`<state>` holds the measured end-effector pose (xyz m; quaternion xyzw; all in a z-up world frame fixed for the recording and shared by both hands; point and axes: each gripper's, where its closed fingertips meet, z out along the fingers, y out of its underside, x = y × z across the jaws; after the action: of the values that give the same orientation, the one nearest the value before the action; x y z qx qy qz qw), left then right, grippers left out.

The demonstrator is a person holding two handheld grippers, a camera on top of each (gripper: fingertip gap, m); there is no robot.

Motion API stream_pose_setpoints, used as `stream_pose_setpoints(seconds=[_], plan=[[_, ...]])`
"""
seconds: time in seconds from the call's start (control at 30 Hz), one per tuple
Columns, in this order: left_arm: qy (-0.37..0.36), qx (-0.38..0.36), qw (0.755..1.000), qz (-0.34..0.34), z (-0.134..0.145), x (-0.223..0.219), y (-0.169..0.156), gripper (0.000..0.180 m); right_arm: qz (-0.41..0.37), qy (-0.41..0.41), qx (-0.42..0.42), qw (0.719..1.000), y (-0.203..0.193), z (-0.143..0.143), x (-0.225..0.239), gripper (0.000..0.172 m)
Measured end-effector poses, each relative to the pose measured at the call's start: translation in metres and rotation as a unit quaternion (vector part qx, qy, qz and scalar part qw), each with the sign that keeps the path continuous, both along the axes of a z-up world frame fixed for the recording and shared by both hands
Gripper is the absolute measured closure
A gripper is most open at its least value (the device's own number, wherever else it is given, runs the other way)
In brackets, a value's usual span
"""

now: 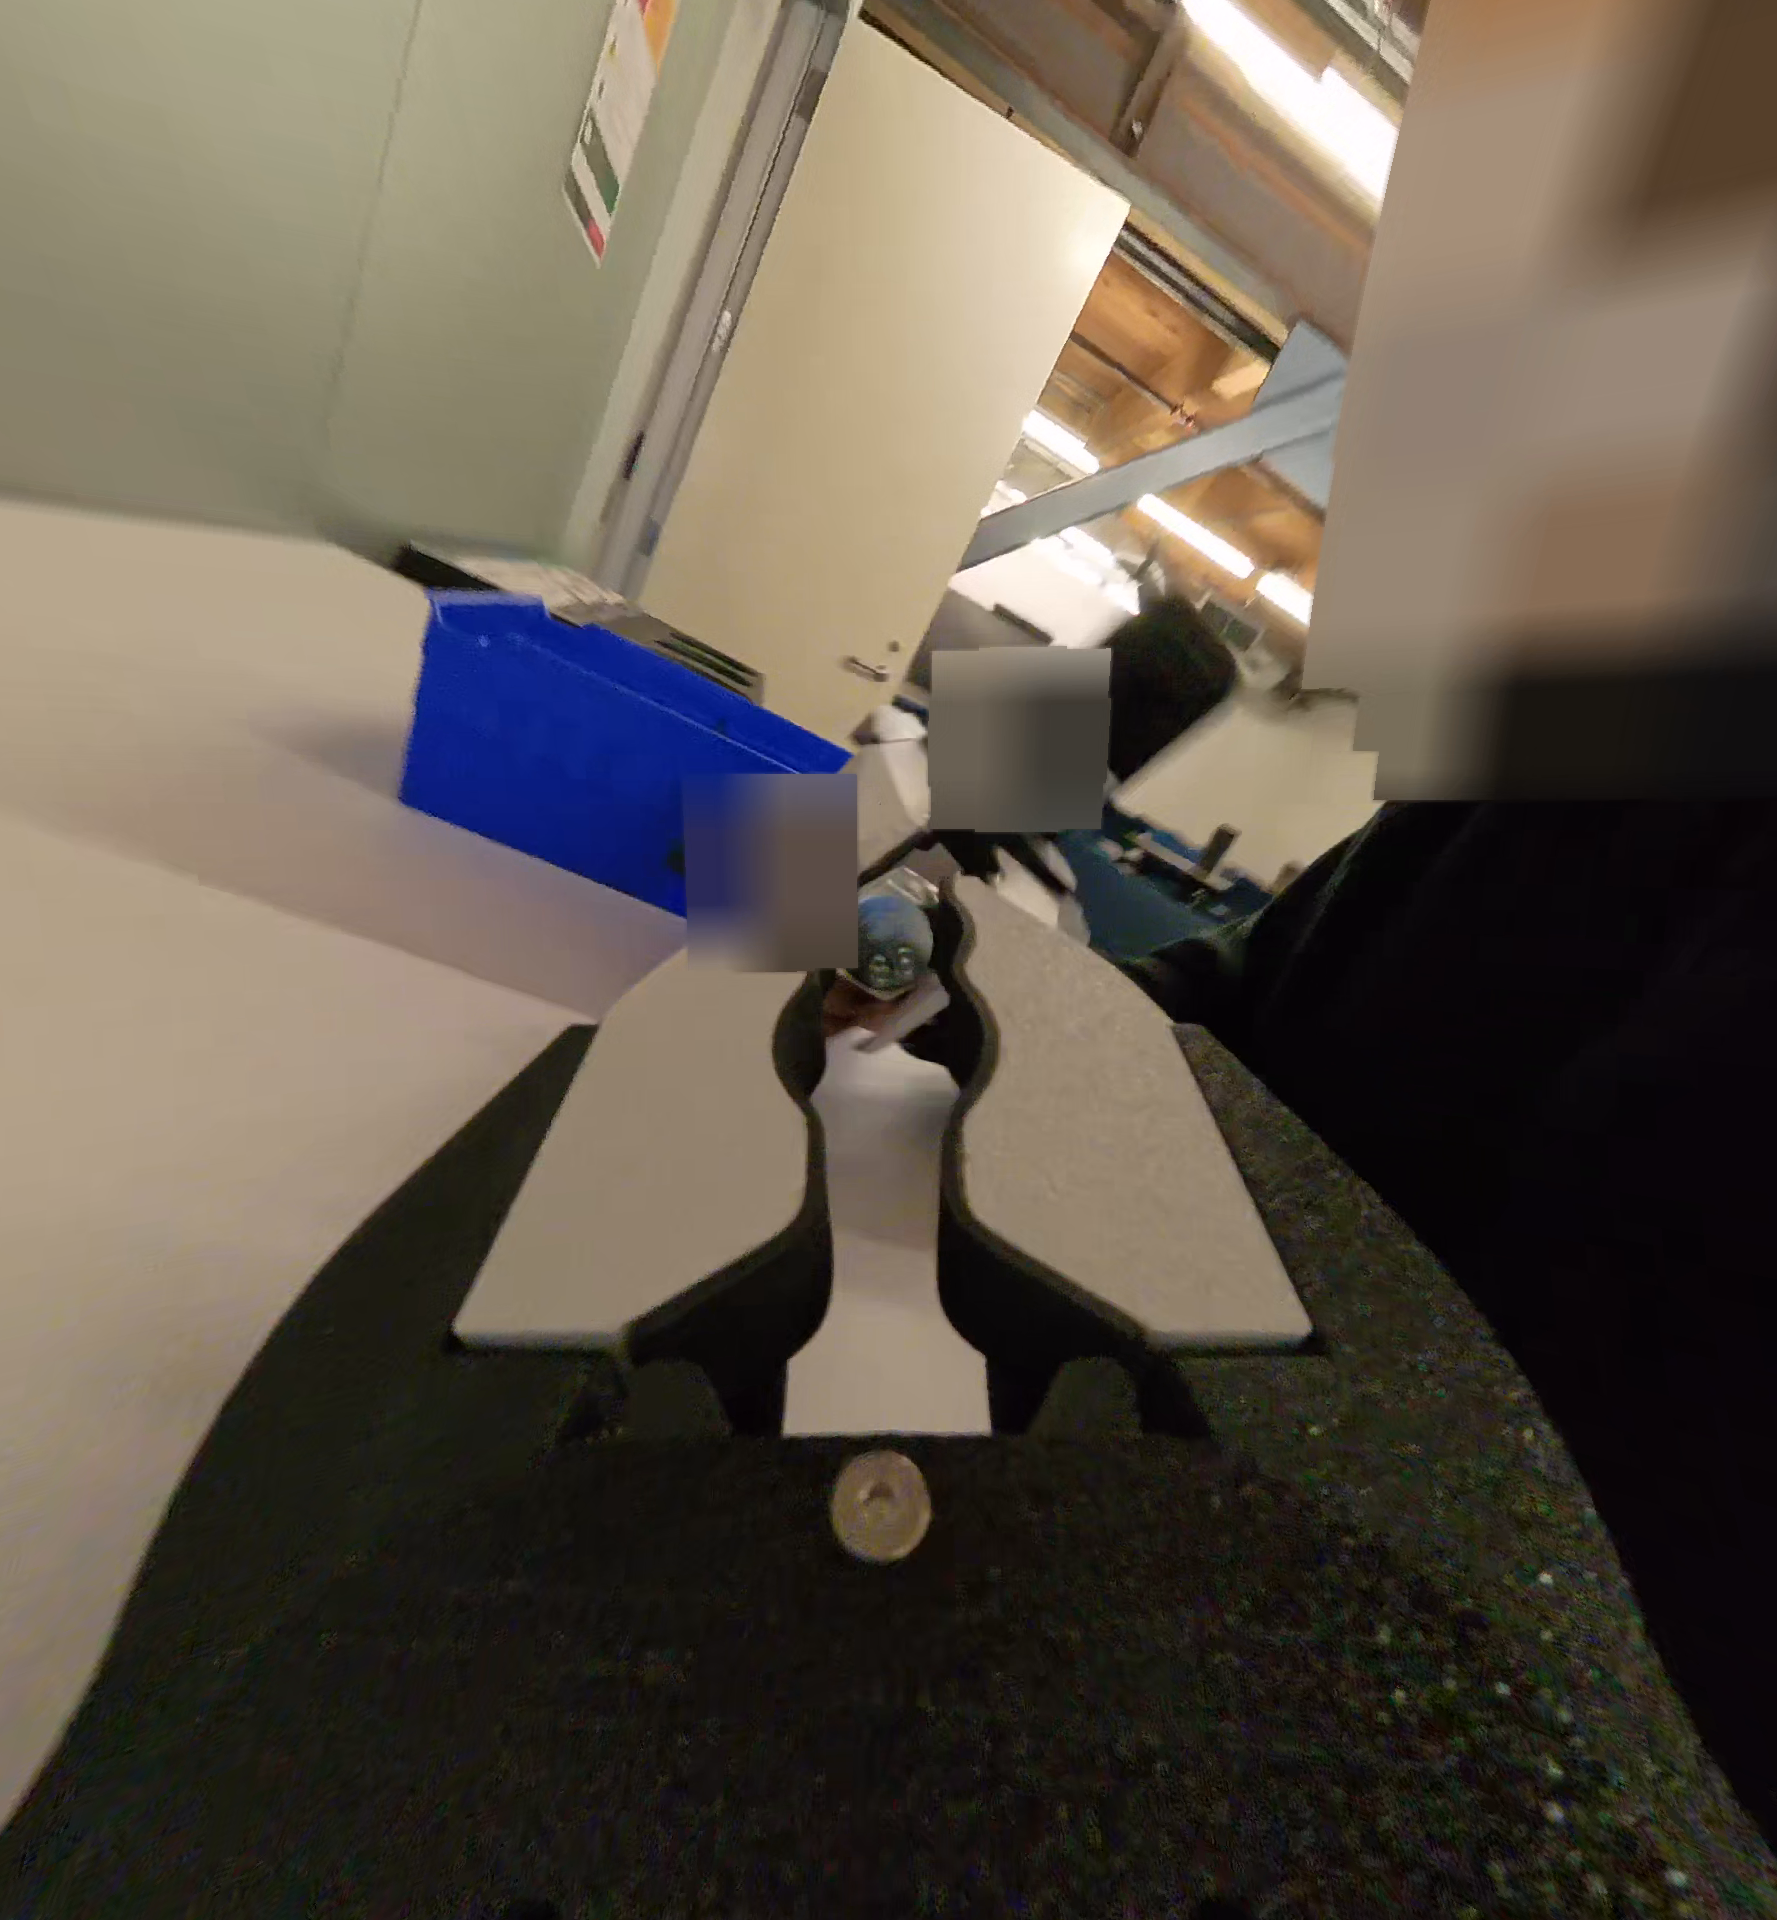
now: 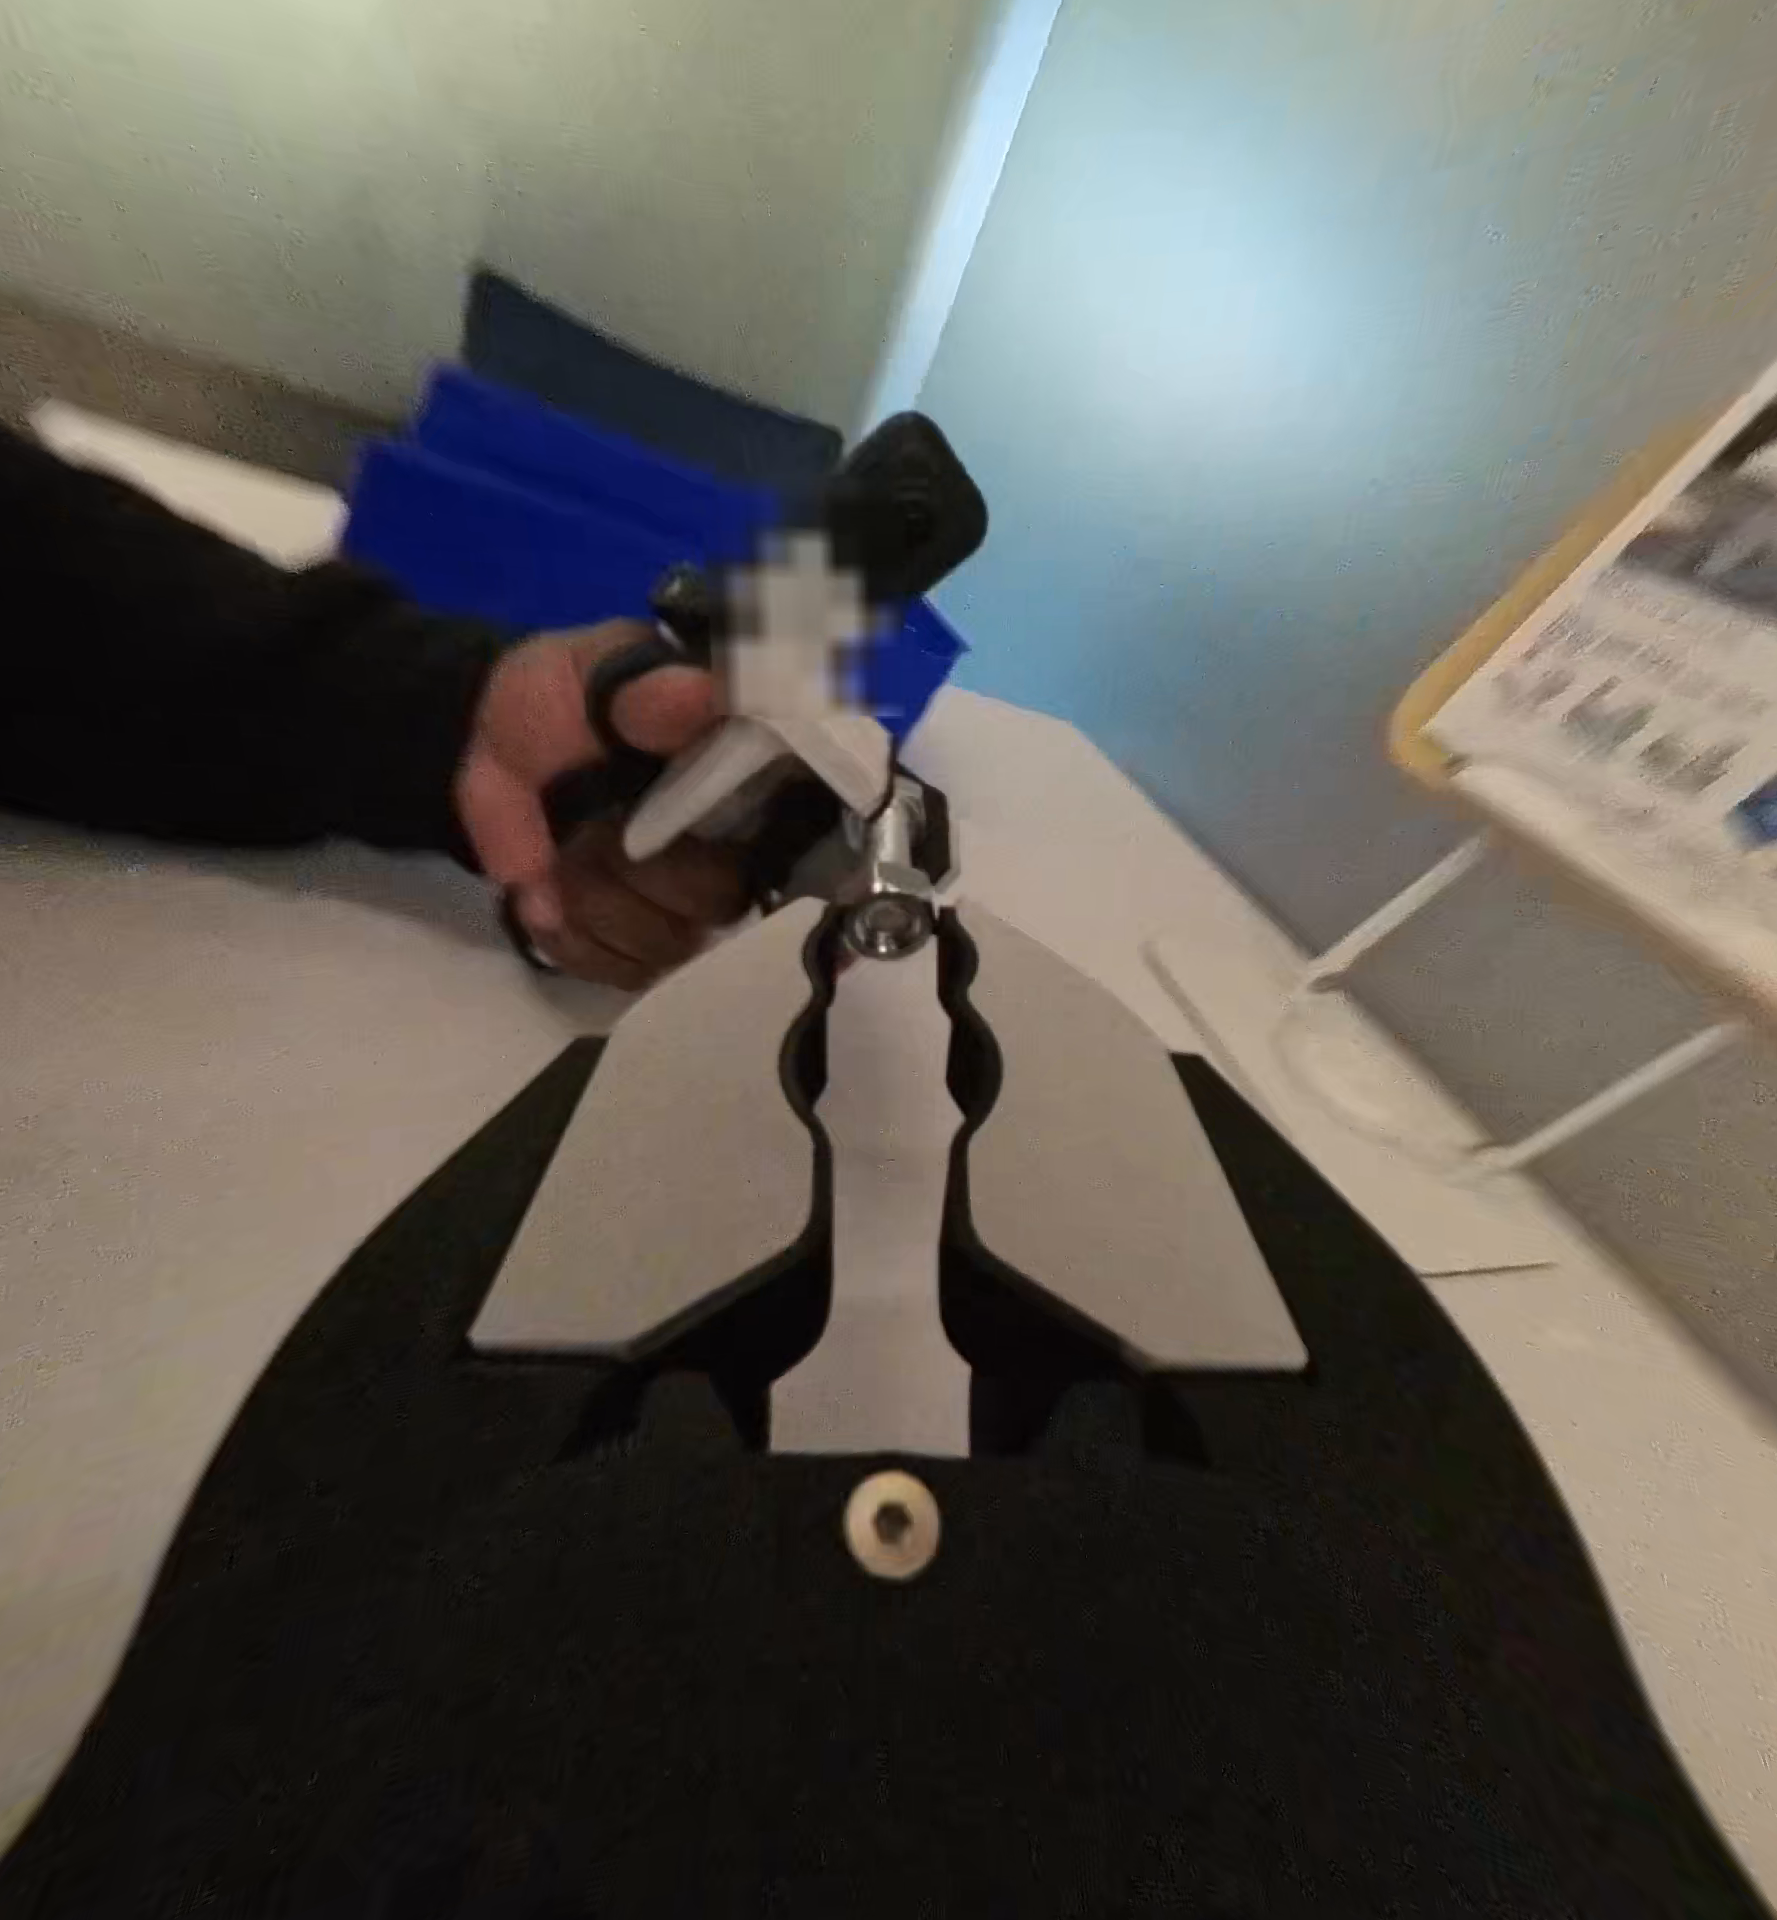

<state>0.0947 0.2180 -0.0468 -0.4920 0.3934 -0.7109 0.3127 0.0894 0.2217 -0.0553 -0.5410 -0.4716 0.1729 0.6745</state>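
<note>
Right gripper (image 2: 886, 928) jaws pinch a silver bolt (image 2: 889, 883) end-on, its long axis running away toward the left gripper (image 2: 811, 810), whose jaws also clamp it.

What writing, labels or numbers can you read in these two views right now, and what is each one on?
Wall poster, with red and green blocks: its print is too small and blurred to read.
Printed sheet on the tilted stand at the right: motion-blurred, unreadable.
Blue bin: no readable marking shows on it.
So no text can be read in either view.
</note>
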Motion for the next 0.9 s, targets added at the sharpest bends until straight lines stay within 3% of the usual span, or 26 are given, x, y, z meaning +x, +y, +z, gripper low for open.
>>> stream_pose_setpoints(seconds=[0.07,0.1,0.23,0.37,0.53,0.6,0.7,0.83,0.9], plan=[[0.007,-0.043,0.999,-0.009,-0.006,0.003,0.003,0.163,-0.049,-0.101,0.135,0.984,0.001,-0.006,0.002,0.154],[0.007,-0.043,0.999,-0.006,-0.007,0.004,0.004,0.163,-0.06,-0.12,0.158,0.978,0.001,-0.007,0.002,0.153],[-0.024,-0.003,1.0,0.019,0.003,0.001,0.006,0.163,-0.025,-0.007,0.007,1.0,0.003,-0.001,0.001,0.137],[-0.042,0.045,0.997,0.048,0.01,-0.002,0.008,0.163,0.032,0.118,-0.166,0.979,0.005,0.003,0.001,0.129],[-0.033,0.068,0.996,0.053,0.008,0.0,0.005,0.163,0.054,0.162,-0.205,0.964,0.005,0.006,0.001,0.141],[-0.012,0.068,0.997,0.046,0.001,0.003,0.004,0.163,0.035,0.126,-0.148,0.98,0.004,0.004,0.0,0.155],[0.008,0.008,1.0,0.022,-0.005,0.005,0.005,0.163,-0.016,0.009,0.007,1.0,0.003,-0.004,0.001,0.155],[0.023,-0.091,0.995,-0.024,-0.012,0.006,0.004,0.163,-0.071,-0.141,0.228,0.961,-0.001,-0.009,-0.002,0.155],[0.016,-0.089,0.996,-0.02,-0.01,0.005,0.005,0.163,-0.071,-0.123,0.218,0.966,-0.002,-0.005,-0.003,0.152]])
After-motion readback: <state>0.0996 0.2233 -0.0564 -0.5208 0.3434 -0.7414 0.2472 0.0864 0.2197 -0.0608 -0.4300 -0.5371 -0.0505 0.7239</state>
